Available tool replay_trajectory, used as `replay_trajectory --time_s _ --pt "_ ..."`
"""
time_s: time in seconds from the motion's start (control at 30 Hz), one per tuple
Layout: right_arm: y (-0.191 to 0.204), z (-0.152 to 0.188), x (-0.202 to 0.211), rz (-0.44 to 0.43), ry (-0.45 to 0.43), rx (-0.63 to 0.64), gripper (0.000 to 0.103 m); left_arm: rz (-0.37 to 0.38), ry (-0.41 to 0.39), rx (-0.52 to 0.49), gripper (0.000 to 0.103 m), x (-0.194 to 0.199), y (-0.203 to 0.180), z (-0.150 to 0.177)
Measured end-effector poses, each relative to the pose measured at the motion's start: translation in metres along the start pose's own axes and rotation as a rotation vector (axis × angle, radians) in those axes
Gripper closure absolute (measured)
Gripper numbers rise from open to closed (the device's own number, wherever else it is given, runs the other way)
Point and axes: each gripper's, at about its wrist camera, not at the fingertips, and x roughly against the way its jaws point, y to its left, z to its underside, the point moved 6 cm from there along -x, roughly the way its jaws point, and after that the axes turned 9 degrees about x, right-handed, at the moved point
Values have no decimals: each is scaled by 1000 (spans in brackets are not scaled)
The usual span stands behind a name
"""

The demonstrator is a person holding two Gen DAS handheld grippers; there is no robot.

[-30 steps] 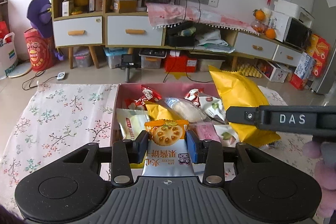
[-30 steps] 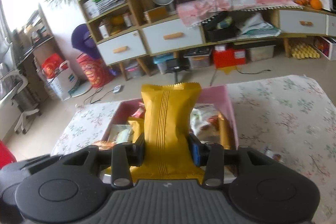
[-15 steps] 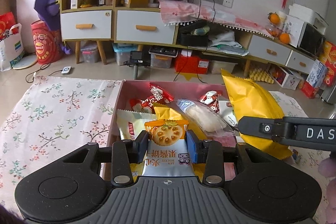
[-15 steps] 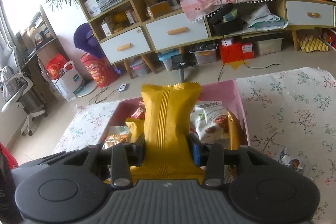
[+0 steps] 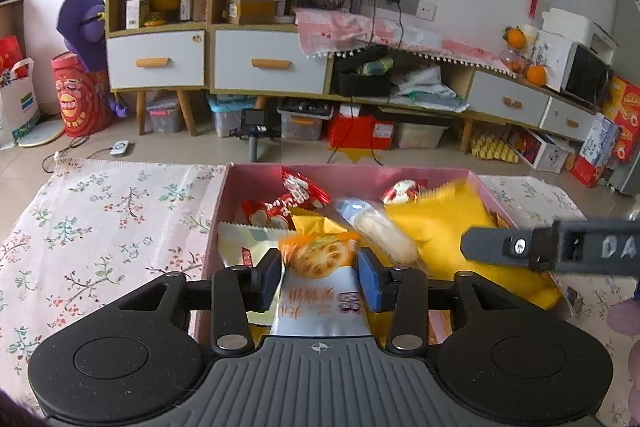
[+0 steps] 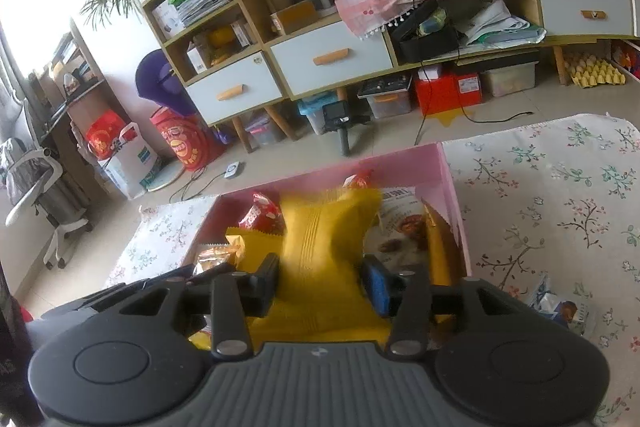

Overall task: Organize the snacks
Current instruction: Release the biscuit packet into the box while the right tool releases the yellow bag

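A pink box (image 5: 256,177) on the flowered cloth holds several snack packs. My left gripper (image 5: 319,277) is over its near left part; its jaws stand a little apart around a white biscuit pack with an orange top (image 5: 318,259), blurred and slipping down. My right gripper (image 6: 323,281) is over the box (image 6: 450,179), jaws apart, with the big yellow bag (image 6: 320,247) blurred and dropping between them. The yellow bag also shows lying in the box in the left wrist view (image 5: 448,227), under the right gripper's finger (image 5: 520,247).
Red packs (image 5: 292,195) and a clear wrapped roll (image 5: 380,231) lie in the box. A loose blue-white pack (image 6: 560,309) lies on the cloth right of the box. Flowered cloth (image 5: 100,219) spreads left of the box. Cabinets and bins stand beyond the table.
Both grippers have opened. The yellow bag has fallen from upright down into the box. The biscuit pack is sliding out of the left jaws.
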Motion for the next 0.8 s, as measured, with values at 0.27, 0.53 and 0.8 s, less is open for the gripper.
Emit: replay_trajectory --time_s 0.27,0.53,0.8 --pt "-5 -8 14 12 -31 -31 34 12 15 -29 24 14 -6 3" --pt "-5 -4 36 38 -36 34 18 -38 44 -65 14 37 -5 8" --pt "-3 -3 68 18 -81 95 11 -98 69 -44 7 62 9 12"
